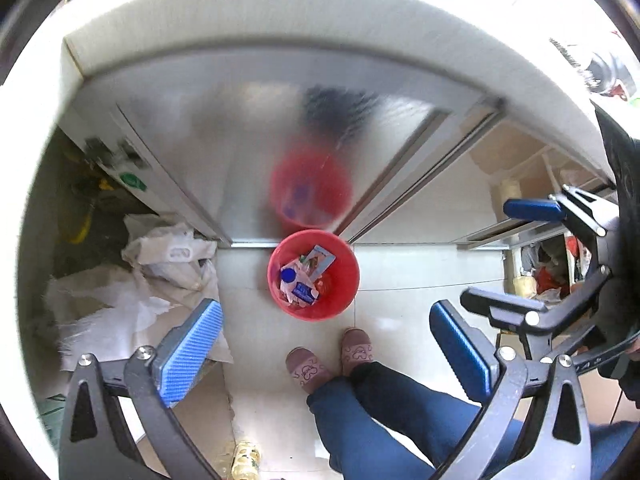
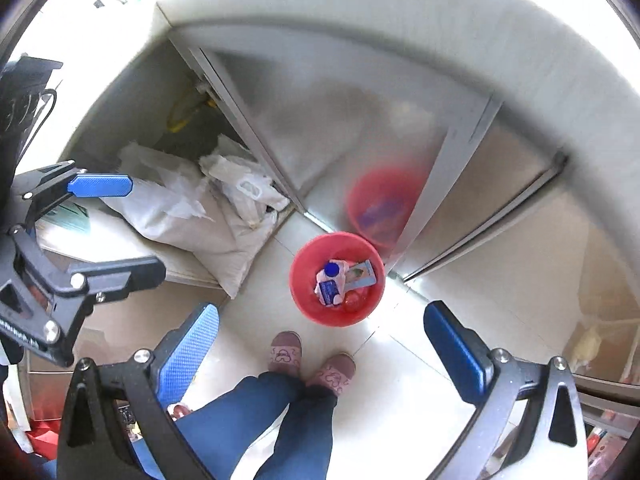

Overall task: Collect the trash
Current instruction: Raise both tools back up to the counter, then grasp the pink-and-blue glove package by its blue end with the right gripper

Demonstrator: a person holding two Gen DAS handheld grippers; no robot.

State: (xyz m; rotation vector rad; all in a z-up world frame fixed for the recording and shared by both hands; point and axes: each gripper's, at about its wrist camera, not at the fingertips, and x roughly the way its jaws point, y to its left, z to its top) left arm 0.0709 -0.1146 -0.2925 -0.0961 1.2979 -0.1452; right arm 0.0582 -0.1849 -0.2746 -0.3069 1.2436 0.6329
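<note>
A red bin (image 1: 344, 280) (image 2: 304, 280) stands on the pale tiled floor against a steel cabinet, far below both grippers. Inside it lie a white pack with a blue cap (image 1: 298, 284) (image 2: 331, 282) and a printed card box (image 1: 320, 259) (image 2: 363, 274). My left gripper (image 1: 326, 308) hangs high over the bin, open, with nothing between its blue pads. My right gripper (image 2: 322, 312) is likewise open and empty above the bin. Each gripper shows at the edge of the other's view: the right gripper (image 1: 508, 256) and the left gripper (image 2: 128, 226).
A person's blue trouser legs (image 1: 380, 412) and pink slippers (image 1: 308, 364) (image 2: 285, 354) stand just before the bin. White plastic bags (image 1: 160, 264) (image 2: 208, 208) are heaped at the left. The steel cabinet doors (image 1: 248, 140) mirror the bin under a white counter edge (image 1: 280, 20). Cluttered shelves (image 1: 548, 264) are at the right.
</note>
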